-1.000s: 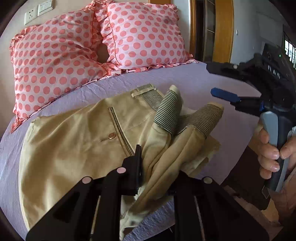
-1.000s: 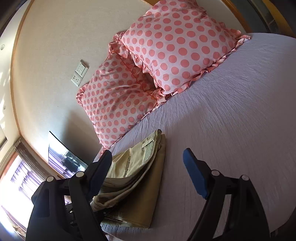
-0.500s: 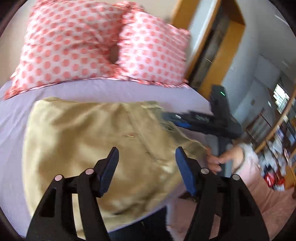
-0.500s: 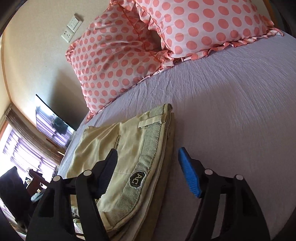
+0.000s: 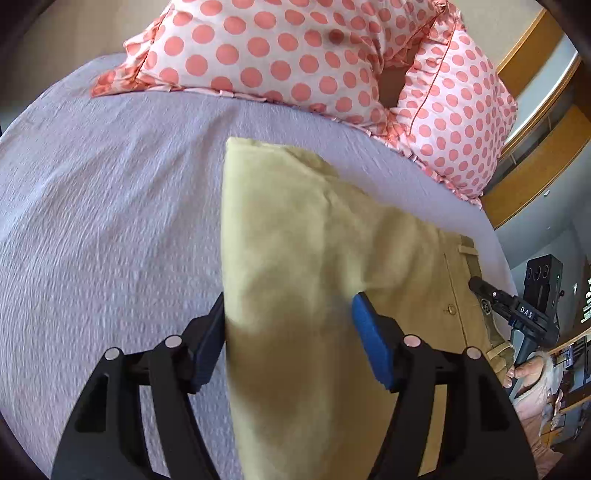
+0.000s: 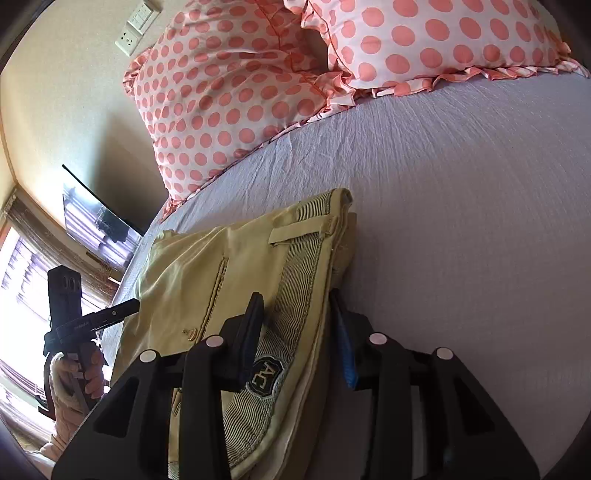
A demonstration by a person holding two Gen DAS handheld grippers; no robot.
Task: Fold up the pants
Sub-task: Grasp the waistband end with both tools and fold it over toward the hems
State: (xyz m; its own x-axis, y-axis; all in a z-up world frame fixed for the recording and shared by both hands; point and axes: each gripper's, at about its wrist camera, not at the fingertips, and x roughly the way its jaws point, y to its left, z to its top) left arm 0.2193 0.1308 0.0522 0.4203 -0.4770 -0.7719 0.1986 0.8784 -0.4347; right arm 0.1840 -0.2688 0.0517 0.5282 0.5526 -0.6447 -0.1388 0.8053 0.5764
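Pants (image 5: 314, 266): khaki, folded into a flat stack on the lavender bed (image 5: 110, 221), running from centre frame to the bottom edge in the left wrist view. Striped waistband (image 6: 295, 295) with a badge patch sits lower centre in the right wrist view; button (image 5: 450, 309) visible right of centre in the left view.

Left tongs (image 5: 288, 339): spread wide, one finger at the folded left edge of the pants, the other over the fabric. Not pinching anything.

Right tongs (image 6: 299, 332): fingers straddle the waistband stack, one on top, one at the outer edge. Partly closed; can't tell if actually clamped.

Two pink polka-dot pillows (image 5: 295, 55) across the top of frame, well apart from the pants. Wall sockets (image 6: 136, 27) upper left in the right view.
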